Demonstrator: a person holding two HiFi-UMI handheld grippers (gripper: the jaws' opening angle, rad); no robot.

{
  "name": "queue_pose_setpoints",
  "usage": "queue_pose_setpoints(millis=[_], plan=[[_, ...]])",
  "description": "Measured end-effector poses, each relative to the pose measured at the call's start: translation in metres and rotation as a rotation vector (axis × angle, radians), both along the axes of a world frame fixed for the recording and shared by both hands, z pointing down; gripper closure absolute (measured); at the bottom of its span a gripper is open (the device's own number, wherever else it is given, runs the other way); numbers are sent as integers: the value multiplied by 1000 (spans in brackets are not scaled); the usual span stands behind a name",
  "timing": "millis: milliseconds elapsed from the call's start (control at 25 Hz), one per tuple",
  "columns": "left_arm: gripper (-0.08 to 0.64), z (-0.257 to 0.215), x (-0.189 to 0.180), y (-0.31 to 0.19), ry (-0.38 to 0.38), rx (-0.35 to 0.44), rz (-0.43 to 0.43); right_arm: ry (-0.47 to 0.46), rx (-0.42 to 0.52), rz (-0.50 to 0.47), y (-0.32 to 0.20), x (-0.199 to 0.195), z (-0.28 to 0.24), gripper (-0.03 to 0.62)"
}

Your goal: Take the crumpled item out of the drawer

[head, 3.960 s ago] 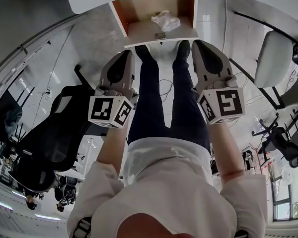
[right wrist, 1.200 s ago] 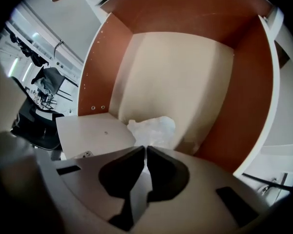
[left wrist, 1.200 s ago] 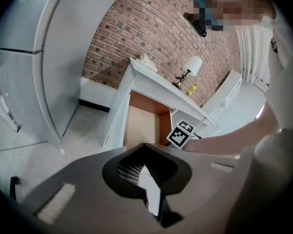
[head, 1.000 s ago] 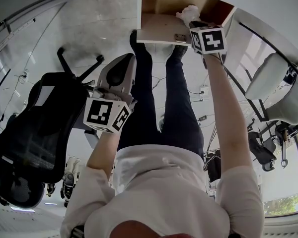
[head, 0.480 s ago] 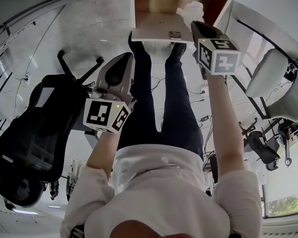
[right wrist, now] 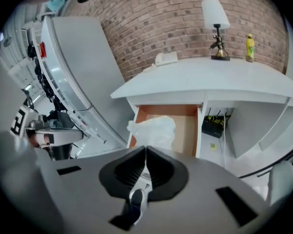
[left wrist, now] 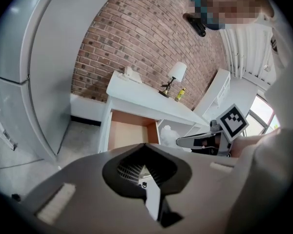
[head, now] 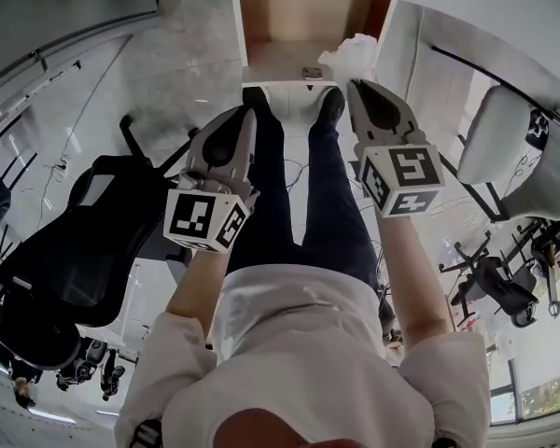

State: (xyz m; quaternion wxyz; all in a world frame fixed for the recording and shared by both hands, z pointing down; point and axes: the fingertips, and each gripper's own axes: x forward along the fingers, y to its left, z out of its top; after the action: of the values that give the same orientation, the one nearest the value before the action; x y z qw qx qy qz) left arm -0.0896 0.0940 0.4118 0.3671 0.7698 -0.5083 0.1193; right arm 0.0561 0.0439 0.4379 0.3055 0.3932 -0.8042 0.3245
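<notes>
The wooden drawer (head: 282,62) of the white desk stands pulled open, and its bare floor (right wrist: 185,126) shows. The crumpled white item (head: 353,56) hangs at the drawer's right front corner, outside it. My right gripper (head: 352,81) is shut on the item, which bulges just beyond the closed jaw tips (right wrist: 146,149) as a white wad (right wrist: 154,129). My left gripper (head: 249,111) hovers lower left, over the person's legs, shut with nothing in it (left wrist: 145,146). In the left gripper view the item (left wrist: 167,133) sits beside the right gripper (left wrist: 205,141).
A black office chair (head: 84,241) stands at the left and a white chair (head: 518,157) at the right. On the desk top (right wrist: 234,79) are a lamp (right wrist: 216,21) and a yellow bottle (right wrist: 249,48). A tall grey cabinet (right wrist: 83,72) flanks the desk. Cables lie on the floor.
My right gripper has drawn back from inside the drawer toward the person, carrying the crumpled item out over the drawer's front edge. The left gripper has hardly moved.
</notes>
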Motion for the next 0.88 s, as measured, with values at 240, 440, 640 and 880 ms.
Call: queue_pose_setpoints(millis=[240, 440, 640, 880], plan=[[551, -52, 0, -4, 0, 62, -13, -73, 83, 43, 4, -5, -70, 580], [551, -123, 6, -12, -8, 163, 13, -116, 185, 14, -2, -8, -142, 580], [551, -200, -1, -7, -4, 251, -6, -210, 269, 47, 1, -13, -229, 580], [551, -283, -12, -26, -30, 413, -8, -271, 421, 75, -13, -16, -318, 580]])
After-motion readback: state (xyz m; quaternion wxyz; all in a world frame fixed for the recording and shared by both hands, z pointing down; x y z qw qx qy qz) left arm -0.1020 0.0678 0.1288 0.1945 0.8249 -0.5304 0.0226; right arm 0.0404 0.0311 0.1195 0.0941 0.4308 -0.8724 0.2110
